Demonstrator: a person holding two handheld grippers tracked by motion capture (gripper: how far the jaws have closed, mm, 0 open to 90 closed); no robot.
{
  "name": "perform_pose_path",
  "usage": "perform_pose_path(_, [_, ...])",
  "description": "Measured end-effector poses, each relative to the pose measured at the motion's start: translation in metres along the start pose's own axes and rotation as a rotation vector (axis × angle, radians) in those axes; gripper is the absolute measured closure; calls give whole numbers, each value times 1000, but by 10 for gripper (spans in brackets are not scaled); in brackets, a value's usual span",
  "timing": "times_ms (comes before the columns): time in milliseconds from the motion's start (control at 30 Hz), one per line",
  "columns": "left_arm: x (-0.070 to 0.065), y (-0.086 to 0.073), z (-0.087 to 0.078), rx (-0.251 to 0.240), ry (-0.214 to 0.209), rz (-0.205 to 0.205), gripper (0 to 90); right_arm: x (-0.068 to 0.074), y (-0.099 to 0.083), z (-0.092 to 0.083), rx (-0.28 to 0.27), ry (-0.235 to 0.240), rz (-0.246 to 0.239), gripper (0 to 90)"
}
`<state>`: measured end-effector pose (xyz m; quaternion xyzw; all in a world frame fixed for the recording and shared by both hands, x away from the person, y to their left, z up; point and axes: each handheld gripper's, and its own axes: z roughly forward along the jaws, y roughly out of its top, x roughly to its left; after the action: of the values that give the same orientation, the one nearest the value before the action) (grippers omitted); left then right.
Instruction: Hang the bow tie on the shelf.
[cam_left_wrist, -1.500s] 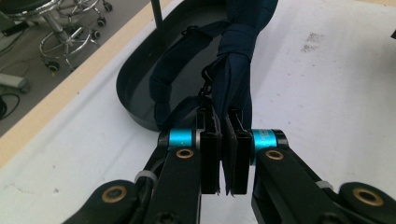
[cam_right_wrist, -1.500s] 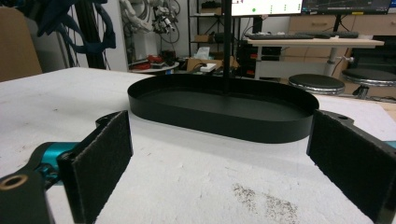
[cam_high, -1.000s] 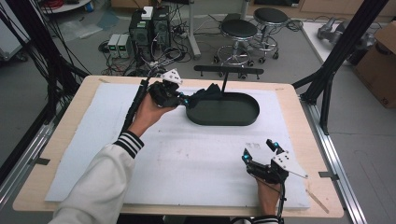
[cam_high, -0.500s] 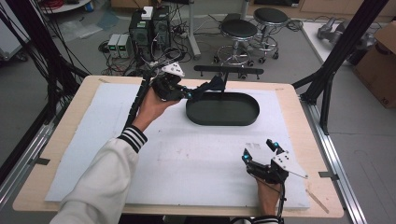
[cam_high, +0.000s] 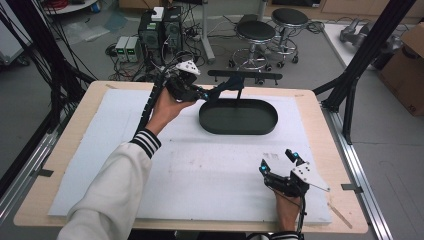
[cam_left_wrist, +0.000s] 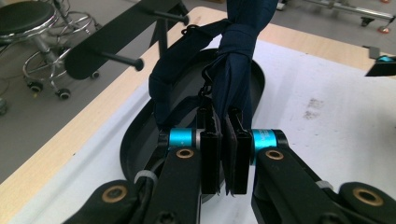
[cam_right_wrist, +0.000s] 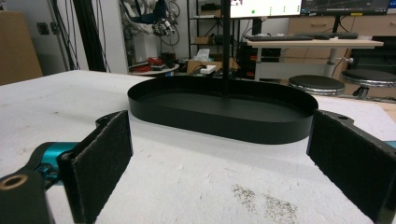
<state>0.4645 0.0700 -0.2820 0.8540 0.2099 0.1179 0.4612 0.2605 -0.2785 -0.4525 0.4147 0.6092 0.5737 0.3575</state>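
Left gripper (cam_left_wrist: 223, 140) jaws tight on navy strap (cam_left_wrist: 236, 70); right gripper (cam_right_wrist: 219, 158) jaws wide.

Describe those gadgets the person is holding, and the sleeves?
Each black two-jaw tool, left and right, has flat dark pads, turquoise collars, brass-coloured pivots, a grey three-cornered plate and a trailing black cable. The white sleeve has a navy-striped cuff.

Lab (computers (cam_high: 161, 27), cables (cam_high: 60, 60), stools (cam_high: 256, 31), monitor (cam_right_wrist: 266, 6)).

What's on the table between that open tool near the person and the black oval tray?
Nothing. In the right gripper view, bare white mat runs from the right tool to the tray.
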Motion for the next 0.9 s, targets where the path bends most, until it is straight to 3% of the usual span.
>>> perform_pose_path(100, [5,0,0,-26,-16,-36,860,0,0,0,-2,-4,-5,59])
perform_pose_path(267, [10,2,0,-50,-6,-54,861,0,0,0,-1,-2,-3,59])
perform_pose_path(367, [14,3,1,-77,-15,-94,860,0,0,0,-1,-2,-3,60])
perform_pose_path(500, [16,5,3,-71,-1,-94,860,0,0,0,-5,-3,-8,59])
perform_pose_path(600, [18,6,4,-93,-5,-113,860,0,0,0,-3,-5,-5,59])
perform_pose_path(633, [21,7,7,-97,-1,-132,860,0,0,0,0,-2,-2,59])
perform_pose_path(900, [22,7,6,-93,64,-127,859,-1,0,0,-5,0,5,59])
